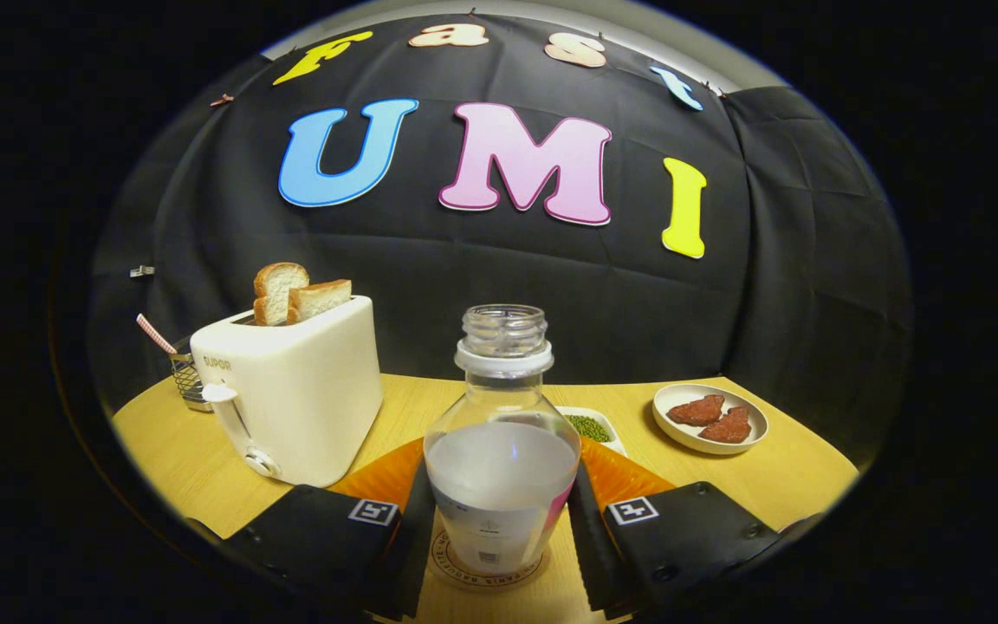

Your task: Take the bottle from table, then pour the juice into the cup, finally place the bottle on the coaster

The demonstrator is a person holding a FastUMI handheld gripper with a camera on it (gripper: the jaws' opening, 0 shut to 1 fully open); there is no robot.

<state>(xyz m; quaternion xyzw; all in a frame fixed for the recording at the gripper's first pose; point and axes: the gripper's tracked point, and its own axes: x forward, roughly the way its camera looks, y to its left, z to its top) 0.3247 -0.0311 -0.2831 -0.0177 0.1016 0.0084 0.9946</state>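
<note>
The wooden worktop (776, 472) carries a white toaster (295, 390) towards its left edge, with two slices of bread (295, 295) standing in its slots and a small wire basket (189, 381) behind it. Directly ahead, the clear bottle (501, 442) stands upright with its cap off, about half full of pale liquid, its long axis vertical and its base resting on a round coaster (489, 568). An orange mat (629, 477) lies under and behind it. The gripper (499, 529) brackets the bottle, one finger on each side of its lower body, close against it; whether they press or have just let go I cannot tell. Judged from the bottle sitting on the coaster, the placing step looks done or nearly so. Beyond lie a plate of meat (711, 420) and a small dish of green beans (590, 425).
</note>
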